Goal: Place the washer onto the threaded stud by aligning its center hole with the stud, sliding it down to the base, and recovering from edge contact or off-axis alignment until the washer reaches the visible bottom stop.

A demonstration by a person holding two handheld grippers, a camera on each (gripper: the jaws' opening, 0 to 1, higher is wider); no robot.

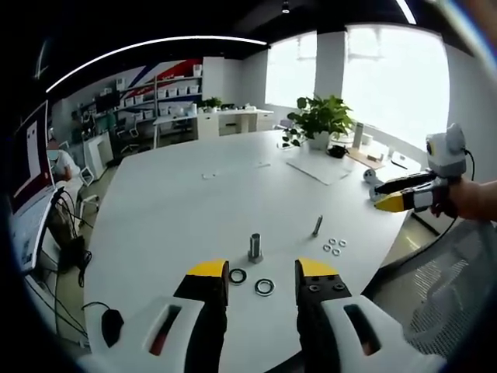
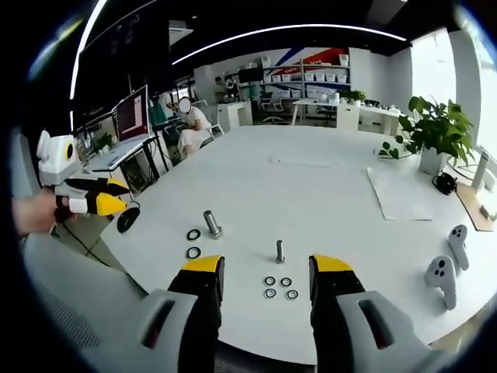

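Both tools, left [image 1: 262,273] and right [image 2: 260,268], hang open and empty over the desk [image 1: 178,202]; washers [image 1: 264,287] lie beside the stud [image 1: 255,247], within reach for pickup.

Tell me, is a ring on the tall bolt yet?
No. The bigger stud stands bare and upright; both large washers lie flat on the table beside it.

On the white desk [image 2: 326,186]: two upright studs [image 2: 211,224], two large washers [image 2: 193,235], four small washers [image 2: 279,287], two controllers [image 2: 439,273].
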